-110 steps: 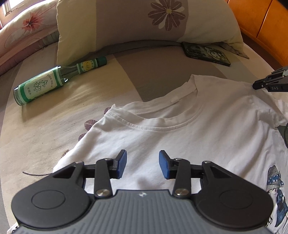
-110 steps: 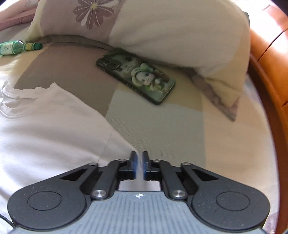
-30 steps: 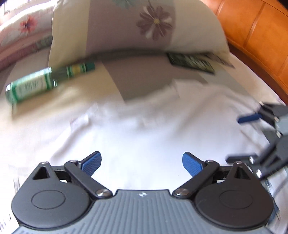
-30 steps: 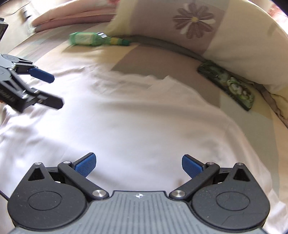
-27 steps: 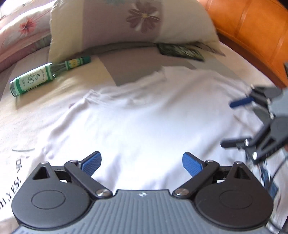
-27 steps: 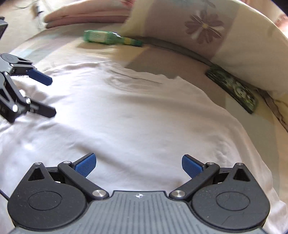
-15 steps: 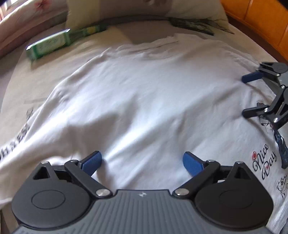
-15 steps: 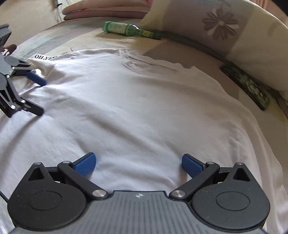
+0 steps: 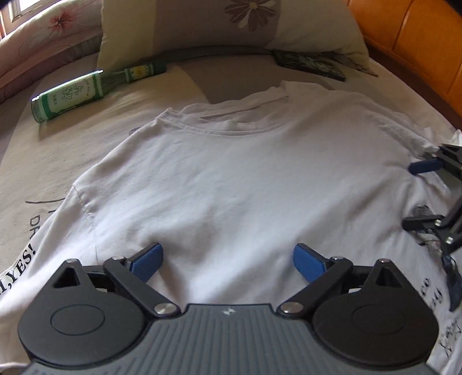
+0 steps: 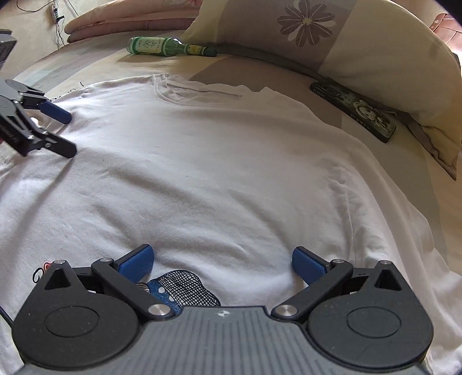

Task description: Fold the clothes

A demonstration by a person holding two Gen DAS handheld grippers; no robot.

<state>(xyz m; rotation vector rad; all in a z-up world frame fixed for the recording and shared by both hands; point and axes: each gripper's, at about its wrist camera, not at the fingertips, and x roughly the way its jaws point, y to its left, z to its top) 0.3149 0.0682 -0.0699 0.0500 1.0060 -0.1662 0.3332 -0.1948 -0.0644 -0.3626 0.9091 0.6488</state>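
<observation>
white t-shirt (image 9: 236,173) spread flat on bed (image 9: 86,121), left gripper (image 9: 228,261) released, right gripper (image 10: 222,259) released, both empty over near hem, green bottle (image 9: 83,92) far left

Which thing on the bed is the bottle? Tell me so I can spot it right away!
Find the big pillow with the purple-grey flower at the head of the bed. Just in front of its left end, past the collar of the white T-shirt, the bottle lies on its side on the sheet. It is the only green glass thing, with a green-and-white label, unlike the flat dark phone near the pillow's other end.
</observation>
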